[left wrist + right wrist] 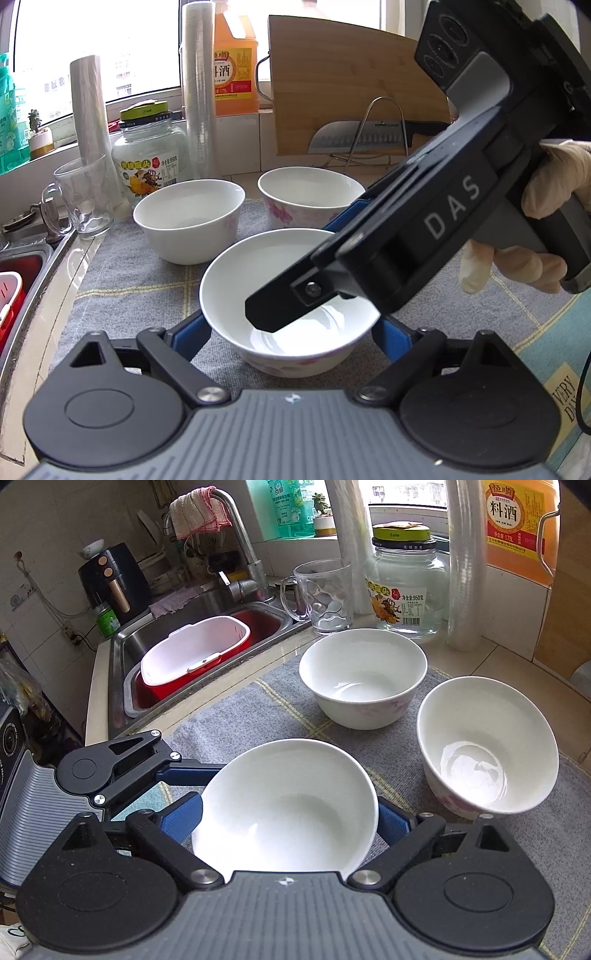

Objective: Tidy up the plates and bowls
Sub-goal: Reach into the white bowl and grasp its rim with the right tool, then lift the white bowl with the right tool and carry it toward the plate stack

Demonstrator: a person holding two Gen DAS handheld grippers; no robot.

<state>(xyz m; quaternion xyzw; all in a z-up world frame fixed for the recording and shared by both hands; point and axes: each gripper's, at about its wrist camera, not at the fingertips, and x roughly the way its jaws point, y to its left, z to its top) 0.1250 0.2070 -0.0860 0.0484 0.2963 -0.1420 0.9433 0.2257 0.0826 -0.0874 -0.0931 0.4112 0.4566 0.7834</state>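
Kitchen table under a grey mat (258,716) is carrying three bowls, and you are setting both grippers' spread fingers around the near bowl (291,805), neither pair clearly pinching yet; next you are likely closing, lifting and nesting it into another.

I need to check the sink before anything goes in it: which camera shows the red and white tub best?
The right wrist view. There the red and white tub sits whole in the sink, with its open white inside visible. The left wrist view catches only a sliver of it at the left edge.
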